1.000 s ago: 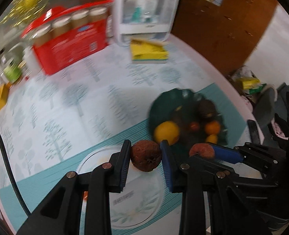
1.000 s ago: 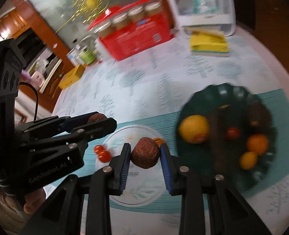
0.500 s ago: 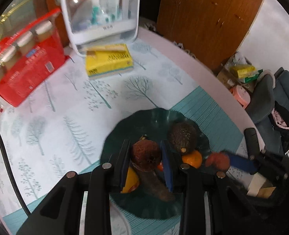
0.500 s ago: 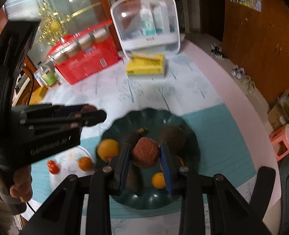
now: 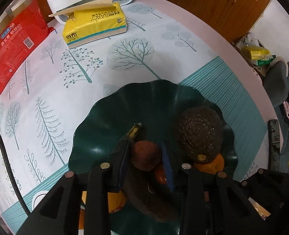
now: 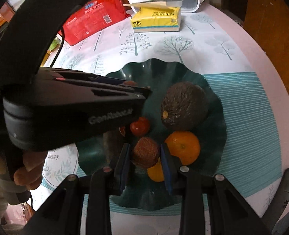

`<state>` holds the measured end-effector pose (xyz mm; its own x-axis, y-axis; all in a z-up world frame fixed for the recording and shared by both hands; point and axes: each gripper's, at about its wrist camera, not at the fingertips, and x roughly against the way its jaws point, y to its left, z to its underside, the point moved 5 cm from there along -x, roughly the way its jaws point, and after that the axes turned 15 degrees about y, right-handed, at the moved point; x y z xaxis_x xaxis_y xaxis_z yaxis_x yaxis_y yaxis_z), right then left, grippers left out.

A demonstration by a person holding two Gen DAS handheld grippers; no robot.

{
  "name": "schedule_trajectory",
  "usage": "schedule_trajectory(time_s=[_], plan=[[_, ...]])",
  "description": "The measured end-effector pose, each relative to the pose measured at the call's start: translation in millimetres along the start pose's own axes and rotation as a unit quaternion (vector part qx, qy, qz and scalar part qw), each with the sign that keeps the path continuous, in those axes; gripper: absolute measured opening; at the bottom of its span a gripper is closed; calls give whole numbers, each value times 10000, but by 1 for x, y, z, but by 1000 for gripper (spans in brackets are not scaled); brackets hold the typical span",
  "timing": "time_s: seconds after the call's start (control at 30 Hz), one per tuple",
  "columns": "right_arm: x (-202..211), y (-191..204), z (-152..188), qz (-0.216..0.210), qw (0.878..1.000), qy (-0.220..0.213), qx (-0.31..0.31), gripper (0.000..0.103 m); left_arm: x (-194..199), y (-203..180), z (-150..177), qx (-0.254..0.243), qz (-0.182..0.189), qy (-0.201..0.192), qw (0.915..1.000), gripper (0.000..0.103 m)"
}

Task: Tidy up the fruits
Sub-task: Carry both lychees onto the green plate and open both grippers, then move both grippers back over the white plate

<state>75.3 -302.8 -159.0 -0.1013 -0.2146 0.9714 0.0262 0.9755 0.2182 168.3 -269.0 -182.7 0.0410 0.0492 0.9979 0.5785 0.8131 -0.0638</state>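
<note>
Over the dark green scalloped plate [image 5: 109,117], the left gripper [image 5: 146,160] is opening around its brown wrinkled fruit [image 5: 146,154]; it should release low, clear of the black avocado [image 5: 200,133]. Nearer, the right gripper [image 6: 144,156] pinches another brown fruit [image 6: 145,151] beside the orange tangerine [image 6: 183,146].

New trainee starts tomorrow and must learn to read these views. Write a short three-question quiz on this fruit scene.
1. True or false: the right tongs grip a brown fruit above the green plate.
2. The orange lies right next to: A the avocado; B the red package; C the white container.
3. Fill in: the tissue pack on the tablecloth is coloured ___.

Key: 1 true; 2 A; 3 yellow.
</note>
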Motion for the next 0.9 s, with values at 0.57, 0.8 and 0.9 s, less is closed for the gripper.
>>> schedule_trajectory(time_s=[0.57, 0.8, 0.9], plan=[[4, -12, -3, -71, 9999, -59, -101, 34, 35, 6, 18, 14, -312, -366, 9988, 81], [13, -10, 4, -48, 9994, -130, -317, 34, 55, 14, 41, 59, -261, -475, 9985, 81], [21, -7, 7, -63, 9988, -202, -433, 34, 68, 19, 56, 52, -223, -547, 9982, 81]])
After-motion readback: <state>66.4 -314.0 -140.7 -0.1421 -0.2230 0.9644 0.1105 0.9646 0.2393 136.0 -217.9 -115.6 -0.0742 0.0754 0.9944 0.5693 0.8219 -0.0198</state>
